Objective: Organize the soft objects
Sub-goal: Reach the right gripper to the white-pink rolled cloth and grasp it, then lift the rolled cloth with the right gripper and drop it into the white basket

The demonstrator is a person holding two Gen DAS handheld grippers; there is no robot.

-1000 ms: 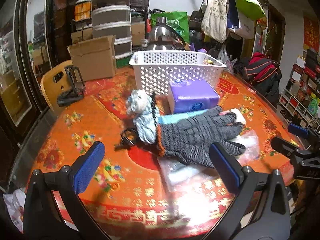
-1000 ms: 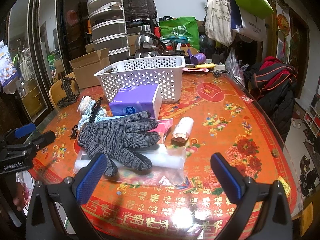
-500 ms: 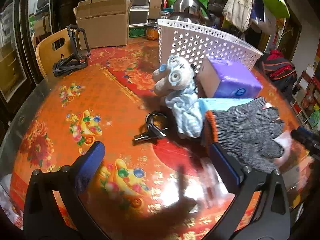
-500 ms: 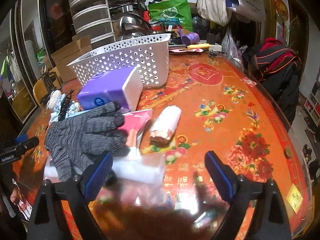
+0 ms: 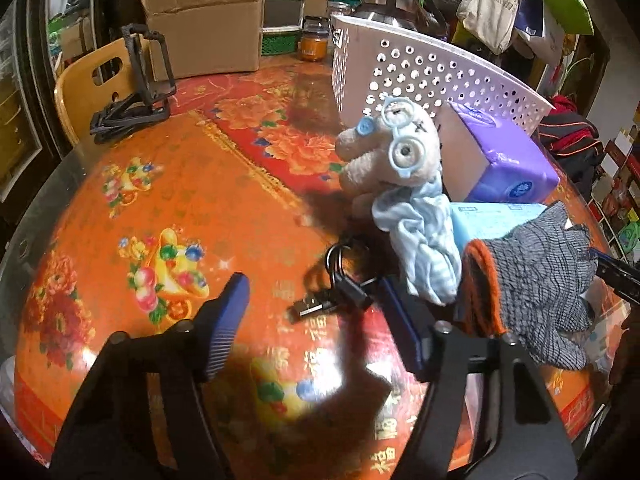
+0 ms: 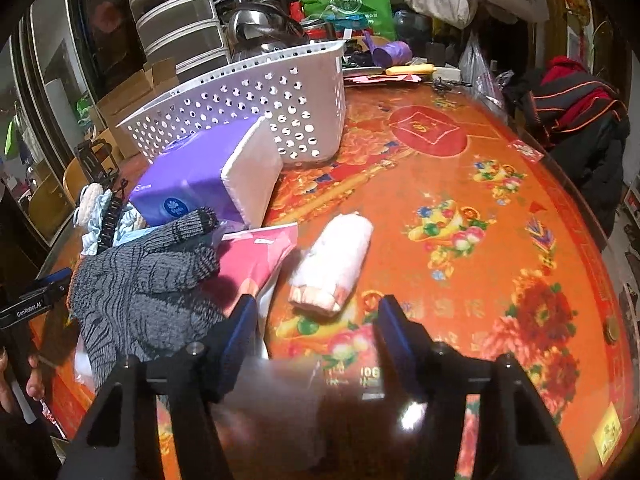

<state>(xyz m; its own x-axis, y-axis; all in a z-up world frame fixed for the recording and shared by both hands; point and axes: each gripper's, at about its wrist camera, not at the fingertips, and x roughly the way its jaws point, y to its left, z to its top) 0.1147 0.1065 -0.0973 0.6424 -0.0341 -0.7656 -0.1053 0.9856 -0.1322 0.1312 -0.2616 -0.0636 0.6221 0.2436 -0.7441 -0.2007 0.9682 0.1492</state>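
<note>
Both hand-held grippers narrowed — left (image 5: 316, 320), right (image 6: 316, 328).

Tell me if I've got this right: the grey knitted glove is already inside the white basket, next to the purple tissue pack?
Not quite. The grey knitted glove lies on the table in front of the white basket, not inside it. It is next to the purple tissue pack, as the right wrist view shows.

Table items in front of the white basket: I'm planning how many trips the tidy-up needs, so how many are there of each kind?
Knitted grey glove: 1
Plush toy with blue glasses: 1
Light blue cloth: 1
Purple tissue pack: 1
Light blue pack: 1
Pink packet: 1
Pink-white rolled bundle: 1
Black USB cable: 1
Total: 8
</note>
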